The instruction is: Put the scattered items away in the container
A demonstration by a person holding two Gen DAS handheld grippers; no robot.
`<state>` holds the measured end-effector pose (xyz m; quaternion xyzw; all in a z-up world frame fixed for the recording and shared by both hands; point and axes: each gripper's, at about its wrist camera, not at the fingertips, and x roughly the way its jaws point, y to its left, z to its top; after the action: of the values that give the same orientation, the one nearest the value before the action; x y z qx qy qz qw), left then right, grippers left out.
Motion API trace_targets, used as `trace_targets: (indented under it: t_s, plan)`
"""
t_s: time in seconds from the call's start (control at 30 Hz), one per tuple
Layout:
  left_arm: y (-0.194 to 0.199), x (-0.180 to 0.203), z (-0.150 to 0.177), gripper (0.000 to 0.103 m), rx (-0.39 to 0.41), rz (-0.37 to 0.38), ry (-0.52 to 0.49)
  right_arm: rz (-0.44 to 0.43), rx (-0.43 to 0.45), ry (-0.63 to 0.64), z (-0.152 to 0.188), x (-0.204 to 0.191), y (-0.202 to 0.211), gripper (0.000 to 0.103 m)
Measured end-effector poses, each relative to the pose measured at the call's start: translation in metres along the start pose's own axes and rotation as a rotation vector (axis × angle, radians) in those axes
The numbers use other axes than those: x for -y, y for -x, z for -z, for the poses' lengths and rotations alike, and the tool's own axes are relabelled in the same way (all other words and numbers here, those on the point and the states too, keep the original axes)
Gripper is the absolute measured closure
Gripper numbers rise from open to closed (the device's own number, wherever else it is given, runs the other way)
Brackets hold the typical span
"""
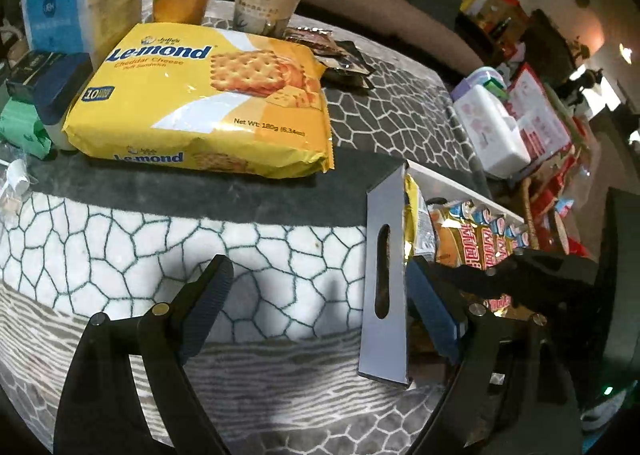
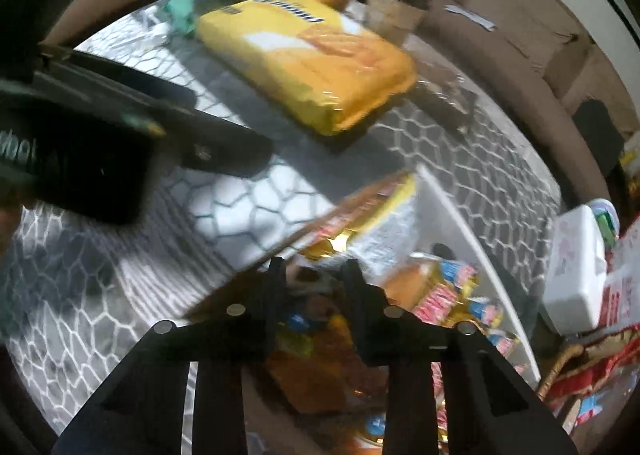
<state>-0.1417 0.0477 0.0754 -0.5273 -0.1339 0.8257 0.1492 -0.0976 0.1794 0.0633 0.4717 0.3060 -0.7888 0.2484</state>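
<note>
The container, a white open bin with a slotted handle in its near wall, stood on the patterned cloth beside your left gripper, whose jaws were spread around that wall without pressing it. Your right gripper, clenched with nothing seen between its fingers, hung over the snack packets inside. The yellow cracker pack lay outside, behind it.

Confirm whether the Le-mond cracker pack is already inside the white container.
No, the Le-mond cracker pack lies on the patterned cloth, outside the white container.
</note>
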Motion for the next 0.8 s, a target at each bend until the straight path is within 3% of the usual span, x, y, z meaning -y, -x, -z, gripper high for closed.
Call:
trace_targets:
  t_s: [0.23,0.37,0.47,0.63,0.73,0.77,0.8]
  plan:
    - [-0.001,0.000,0.001,0.016,-0.006,-0.009,-0.004,-0.004,0.009,-0.042,0.002,0.009,0.003,0.093]
    - [-0.002,0.010,-0.002,0.016,-0.018,0.008,-0.022,-0.102,0.046,-0.245,0.027,0.042,0.014,0.098]
    - [-0.007,0.025,-0.008,0.016,-0.030,0.053,-0.033,-0.114,0.050,-0.339,0.052,0.061,0.016,0.101]
    - [-0.037,0.049,-0.022,0.016,-0.122,0.112,-0.007,-0.174,0.099,-0.483,0.077,0.081,0.022,0.103]
    - [-0.029,0.052,-0.022,0.016,-0.083,0.116,0.003,-0.212,0.216,-0.529,0.082,0.084,0.050,0.095]
    - [-0.023,0.061,-0.017,0.016,-0.056,0.050,-0.071,-0.213,0.245,-0.542,0.085,0.085,0.059,0.083]
    - [-0.021,0.065,-0.013,0.016,-0.039,0.005,-0.116,-0.199,0.275,-0.563,0.088,0.086,0.068,0.063]
